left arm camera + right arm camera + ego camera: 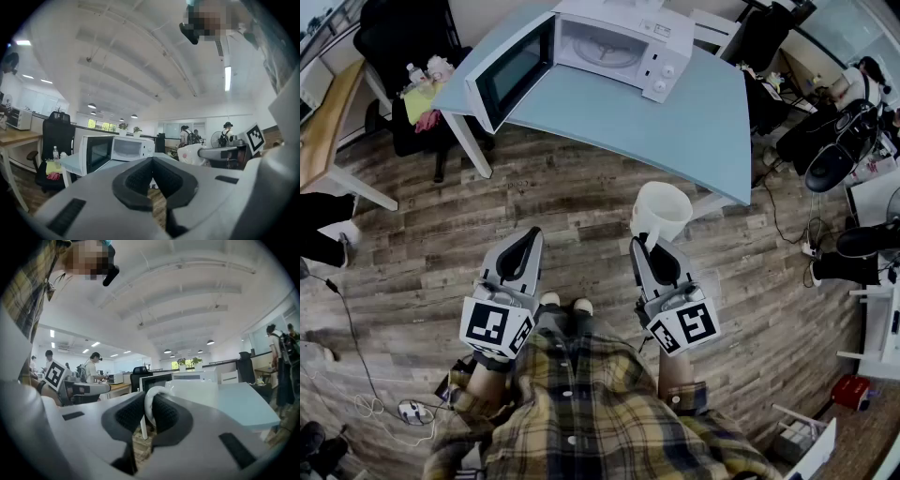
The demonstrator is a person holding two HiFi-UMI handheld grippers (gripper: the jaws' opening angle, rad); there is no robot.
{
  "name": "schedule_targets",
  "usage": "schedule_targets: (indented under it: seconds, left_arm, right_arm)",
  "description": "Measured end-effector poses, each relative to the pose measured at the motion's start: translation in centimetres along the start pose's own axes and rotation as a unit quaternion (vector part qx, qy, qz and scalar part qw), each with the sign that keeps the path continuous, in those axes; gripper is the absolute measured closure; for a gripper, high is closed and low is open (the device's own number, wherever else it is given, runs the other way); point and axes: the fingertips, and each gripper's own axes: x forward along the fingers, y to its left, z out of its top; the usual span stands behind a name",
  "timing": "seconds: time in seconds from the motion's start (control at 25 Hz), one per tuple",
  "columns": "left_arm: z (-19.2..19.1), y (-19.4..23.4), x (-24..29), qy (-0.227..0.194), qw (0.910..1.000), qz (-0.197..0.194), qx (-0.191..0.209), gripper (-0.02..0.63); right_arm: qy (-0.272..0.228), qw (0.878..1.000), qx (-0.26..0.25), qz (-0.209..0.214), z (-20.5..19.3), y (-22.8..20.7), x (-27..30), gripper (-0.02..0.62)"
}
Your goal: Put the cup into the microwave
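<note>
The light is even and cool, coming from ceiling strip lamps [227, 78] and round downlights [92, 106], with bright windows [101, 125] far off. Shadows on the wood floor [581, 211] beneath the table [694, 122] are faint. Every view bulges at its edges, and both gripper views have black corners. The right hand-held gripper [149, 401] looks soft up close.

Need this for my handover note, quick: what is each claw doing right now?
Left claw: closed, nothing in it.
Right claw: closed on the handle of the cup.
</note>
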Motion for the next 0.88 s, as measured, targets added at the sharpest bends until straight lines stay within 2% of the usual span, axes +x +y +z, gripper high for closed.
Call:
schedule_targets:
  seconds: [0.44,0.64,0.88]
  left_arm:
    - [-0.2,5.3,-1.7,0.005,1.0000,0.005,0.001,0.614]
    - [-0.6,8.3,-2.8,0.009,0.9998,0.007,-0.015,0.614]
    - [-1.7,9.4,-2.1,0.020,0.9993,-0.004,-0.031,0.614]
  right_arm:
    - [-0.001,0.999,0.022,-0.029,-0.3,0.9,2.8,0.548]
    - [0.003,0.999,0.028,-0.044,-0.5,2.4,4.2,0.548]
    - [0.022,0.997,0.046,-0.054,-1.6,2.4,5.6,0.548]
